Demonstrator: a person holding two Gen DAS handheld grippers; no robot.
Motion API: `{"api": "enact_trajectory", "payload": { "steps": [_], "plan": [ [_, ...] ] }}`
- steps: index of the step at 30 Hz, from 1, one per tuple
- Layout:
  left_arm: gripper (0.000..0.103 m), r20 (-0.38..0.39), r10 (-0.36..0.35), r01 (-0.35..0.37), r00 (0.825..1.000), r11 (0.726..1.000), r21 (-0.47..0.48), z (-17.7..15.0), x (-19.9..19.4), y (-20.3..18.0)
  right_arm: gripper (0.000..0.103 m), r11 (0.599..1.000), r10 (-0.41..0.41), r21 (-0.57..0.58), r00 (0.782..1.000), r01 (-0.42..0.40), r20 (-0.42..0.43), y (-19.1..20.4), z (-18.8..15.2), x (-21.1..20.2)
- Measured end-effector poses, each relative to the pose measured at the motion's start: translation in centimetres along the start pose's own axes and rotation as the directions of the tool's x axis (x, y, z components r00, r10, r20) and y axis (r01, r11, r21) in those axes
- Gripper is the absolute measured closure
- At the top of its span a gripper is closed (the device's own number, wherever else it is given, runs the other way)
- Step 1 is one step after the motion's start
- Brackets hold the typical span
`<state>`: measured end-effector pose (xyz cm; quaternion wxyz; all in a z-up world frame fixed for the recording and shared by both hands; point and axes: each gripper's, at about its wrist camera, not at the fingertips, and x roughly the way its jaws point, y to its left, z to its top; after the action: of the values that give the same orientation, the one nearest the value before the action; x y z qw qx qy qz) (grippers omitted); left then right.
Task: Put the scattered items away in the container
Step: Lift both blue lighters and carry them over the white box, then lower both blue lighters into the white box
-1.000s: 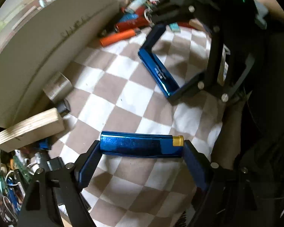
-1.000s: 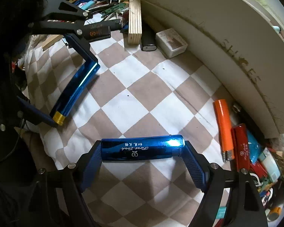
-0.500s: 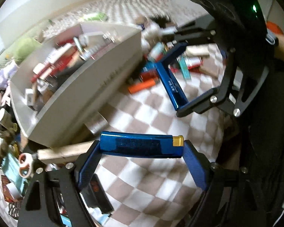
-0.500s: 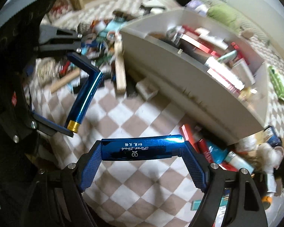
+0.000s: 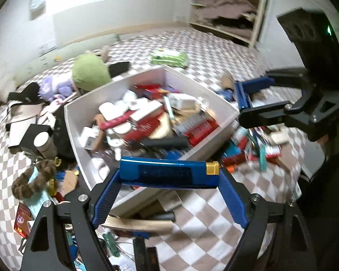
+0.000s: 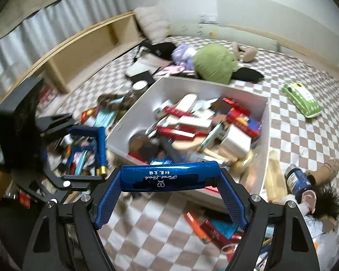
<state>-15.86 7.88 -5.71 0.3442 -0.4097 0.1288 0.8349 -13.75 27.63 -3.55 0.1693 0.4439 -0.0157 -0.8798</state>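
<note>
My left gripper (image 5: 169, 176) is shut on a shiny blue lighter with a gold end (image 5: 167, 172), held crosswise above the near corner of the white container (image 5: 74, 131). My right gripper (image 6: 169, 177) is shut on a second blue lighter with white script (image 6: 169, 176), level with the container's (image 6: 265, 135) near wall. Each gripper shows in the other's view: the right gripper (image 5: 245, 102) at the container's right corner, the left gripper (image 6: 100, 149) at its left side. The container is heaped with boxes, tubes and soles.
Loose lighters and small packets litter the checkered cloth on both sides of the container: an orange lighter (image 6: 195, 225) and red items at right, a wooden block (image 5: 137, 224) and a furry hair tie (image 5: 31, 179) at left. A green plush (image 6: 214, 64) and a doll (image 6: 314, 198) lie nearby.
Both grippers have risen from the cloth with their lighters and now look down into the container from above its near side. The grips have not changed.
</note>
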Motion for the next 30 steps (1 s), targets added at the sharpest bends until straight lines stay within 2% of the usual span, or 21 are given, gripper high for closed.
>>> {"api": "enact_trajectory", "payload": {
  "steps": [2,3,6,9,14,19,27,30],
  "plan": [
    [0.018,0.0,0.042,-0.042,0.999,0.999,-0.035,2.3,1.3,1.4,0.02,1.0,-0.014,0.021,1.0,0.014,-0.006,0.0,-1.3,0.7],
    [0.018,-0.004,0.065,-0.065,0.998,0.996,-0.056,3.3,1.9,1.8,0.02,0.999,-0.021,0.028,1.0,0.021,-0.01,2.1,-0.3,4.1],
    [0.018,-0.026,0.1,-0.102,0.995,0.991,-0.091,3.9,3.0,2.0,0.02,0.999,-0.04,0.036,0.999,0.041,-0.029,4.9,1.8,9.7],
    [0.018,-0.052,0.117,-0.121,0.992,0.988,-0.099,2.7,3.7,4.1,0.02,0.998,-0.056,0.038,0.997,0.058,-0.047,5.8,5.5,15.2],
    [0.018,-0.071,0.11,-0.117,0.991,0.987,-0.107,1.7,4.9,5.0,0.02,0.994,-0.063,0.085,0.995,0.07,-0.082,5.0,10.6,21.3],
    [0.018,-0.067,0.098,-0.105,0.993,0.988,-0.11,0.8,6.0,5.7,0.02,0.986,-0.053,0.153,0.993,0.068,-0.102,2.2,12.1,21.0],
    [0.018,-0.067,0.085,-0.093,0.994,0.987,-0.128,0.3,7.9,6.6,0.02,0.98,-0.131,0.124,0.974,0.156,-0.185,-1.5,12.9,22.1],
    [0.018,-0.072,0.093,-0.102,0.993,0.984,-0.143,0.4,8.5,6.9,0.02,0.981,-0.121,0.128,0.974,0.147,-0.192,-2.3,13.0,23.0]
  ]
}}
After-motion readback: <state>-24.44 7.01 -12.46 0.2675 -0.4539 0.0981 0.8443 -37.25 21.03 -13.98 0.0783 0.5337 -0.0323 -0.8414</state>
